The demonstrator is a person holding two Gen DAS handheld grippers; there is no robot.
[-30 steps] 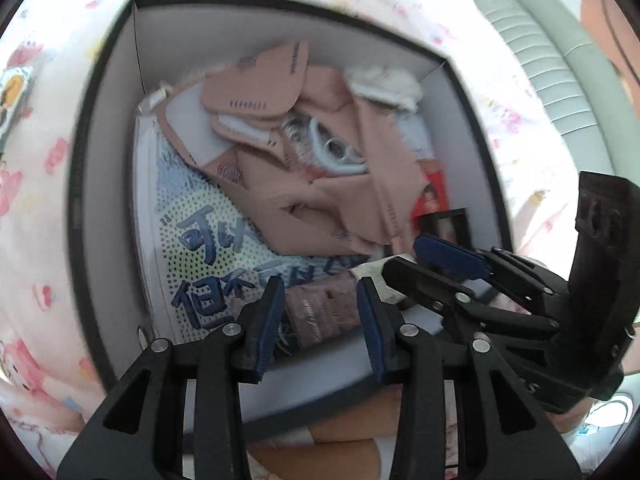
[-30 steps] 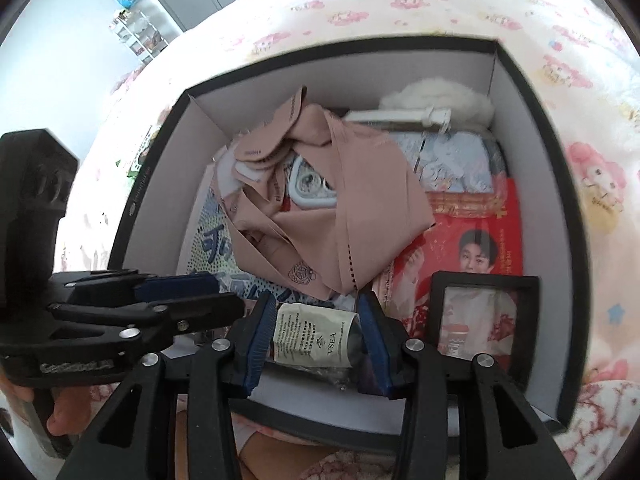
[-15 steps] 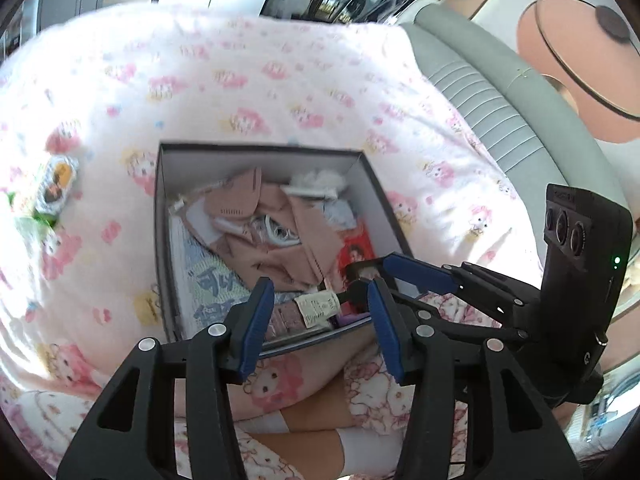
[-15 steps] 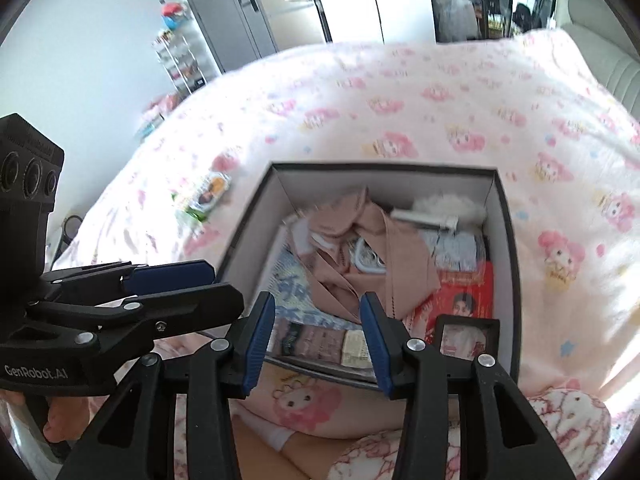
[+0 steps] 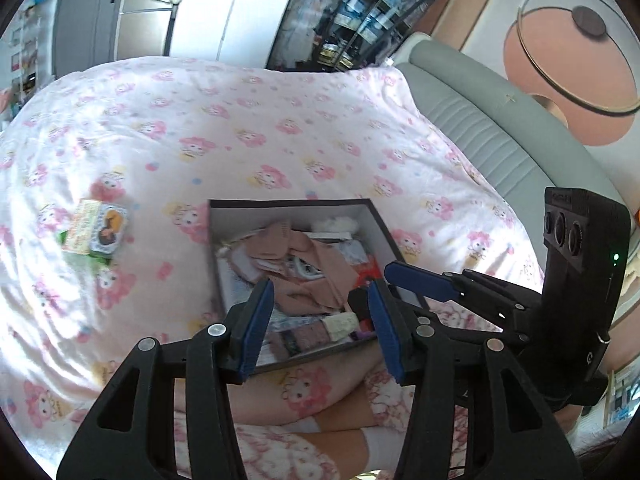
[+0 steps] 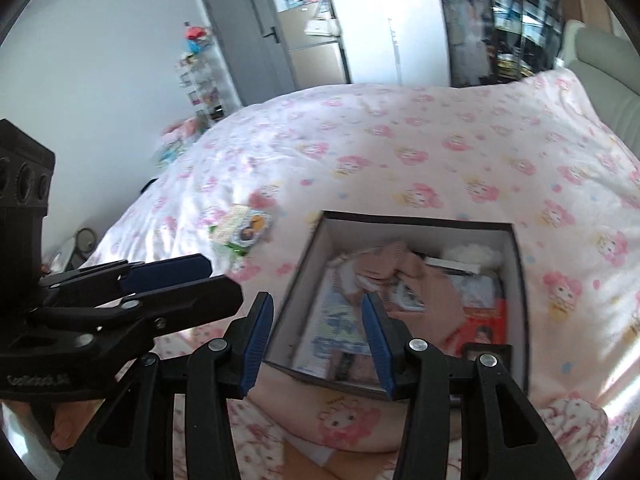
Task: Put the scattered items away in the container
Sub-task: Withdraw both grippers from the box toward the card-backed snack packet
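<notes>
Both grippers hung empty above the box, one packet left out on the bed.

The left gripper (image 5: 320,322) and right gripper (image 6: 316,340) stood with jaws apart, nothing between them. The box (image 5: 224,280) already held cloth (image 5: 316,276) and papers. Judged next: reach to the packet (image 5: 96,232) lying well left of the box on the quilt (image 5: 260,128); nothing blocked it.
</notes>
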